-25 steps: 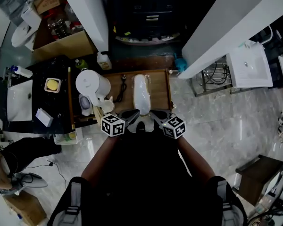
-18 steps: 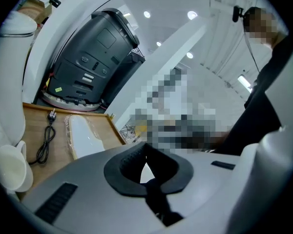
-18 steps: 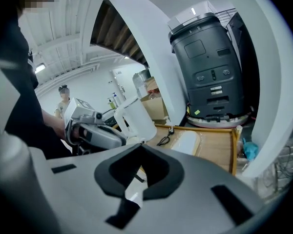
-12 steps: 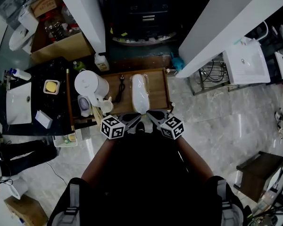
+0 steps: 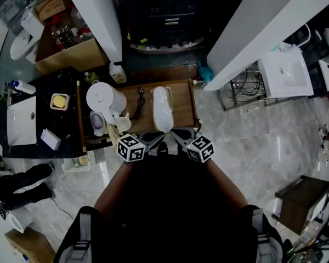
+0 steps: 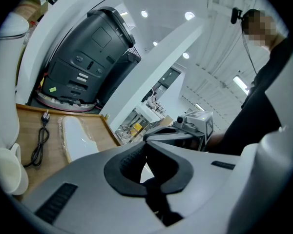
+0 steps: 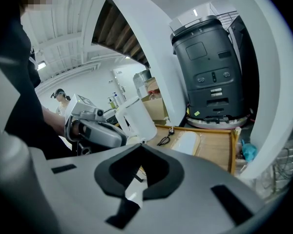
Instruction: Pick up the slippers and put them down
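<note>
Wooden table [image 5: 183, 106] is seen carrying plastic-wrapped white slippers [image 5: 162, 108], laid beside a black cable [image 5: 139, 104]. Left tool [image 5: 159, 141] and right tool [image 5: 175, 133] are both closed, empty, near the table's front edge.

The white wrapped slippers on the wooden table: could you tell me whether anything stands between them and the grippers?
Nothing visible does. The white plastic-wrapped slippers lie uncovered on the wooden table, with the left gripper and right gripper, both shut, off their near end. The black cable and white kettle sit to the left.
</note>
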`<action>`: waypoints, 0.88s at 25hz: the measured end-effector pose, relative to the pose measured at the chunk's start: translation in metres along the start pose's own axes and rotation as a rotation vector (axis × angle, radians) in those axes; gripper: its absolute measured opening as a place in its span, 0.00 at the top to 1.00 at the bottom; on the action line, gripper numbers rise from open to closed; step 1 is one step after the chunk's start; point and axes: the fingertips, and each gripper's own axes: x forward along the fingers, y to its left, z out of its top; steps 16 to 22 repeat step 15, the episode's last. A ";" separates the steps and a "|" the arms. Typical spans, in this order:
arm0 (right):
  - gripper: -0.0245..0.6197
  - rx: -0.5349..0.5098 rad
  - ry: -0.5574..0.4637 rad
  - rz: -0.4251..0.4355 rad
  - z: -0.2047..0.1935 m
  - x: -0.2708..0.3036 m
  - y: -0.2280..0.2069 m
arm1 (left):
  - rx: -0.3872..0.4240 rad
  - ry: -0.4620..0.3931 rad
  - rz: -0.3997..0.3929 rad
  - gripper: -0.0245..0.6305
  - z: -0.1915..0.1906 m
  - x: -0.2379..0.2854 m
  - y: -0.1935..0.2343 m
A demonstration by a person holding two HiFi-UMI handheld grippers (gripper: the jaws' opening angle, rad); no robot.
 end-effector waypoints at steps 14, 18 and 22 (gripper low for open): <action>0.95 -0.007 0.007 -0.002 0.000 0.001 0.000 | 0.015 0.009 -0.005 0.94 0.000 -0.002 -0.001; 0.95 -0.007 0.008 -0.002 0.001 0.001 0.001 | 0.016 0.009 -0.005 0.94 0.000 -0.003 -0.001; 0.95 -0.007 0.008 -0.002 0.001 0.001 0.001 | 0.016 0.009 -0.005 0.94 0.000 -0.003 -0.001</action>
